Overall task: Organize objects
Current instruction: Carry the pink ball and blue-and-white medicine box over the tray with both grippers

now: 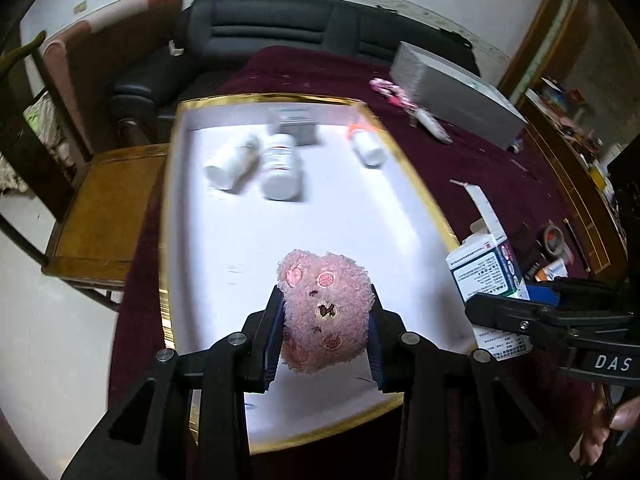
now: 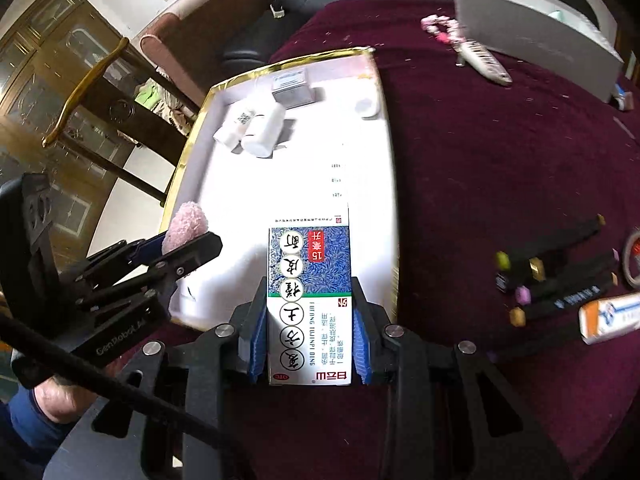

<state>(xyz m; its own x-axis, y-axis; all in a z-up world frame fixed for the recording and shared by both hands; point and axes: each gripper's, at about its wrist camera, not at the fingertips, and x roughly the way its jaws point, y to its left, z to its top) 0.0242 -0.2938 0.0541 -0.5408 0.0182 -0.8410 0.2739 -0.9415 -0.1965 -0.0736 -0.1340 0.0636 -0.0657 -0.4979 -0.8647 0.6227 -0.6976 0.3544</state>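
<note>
Left hand-held gripper (image 1: 326, 320) clamps pink plush toy (image 1: 325, 312) between pads.

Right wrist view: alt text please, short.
The right gripper holds a blue-and-white medicine box over the near edge of a gold-rimmed white tray. At left, the left gripper carries a pink plush toy; white bottles lie at the tray's far end.

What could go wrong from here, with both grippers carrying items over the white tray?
1. The left gripper squeezes the pink plush toy only at its sides; soft pile could slip out early.
2. The right gripper holds the tall medicine box near its lower end, so it might tilt or topple on release.
3. The white bottles lie loose on their sides at the far end of the gold-rimmed tray; a dropped item could knock them rolling.
</note>
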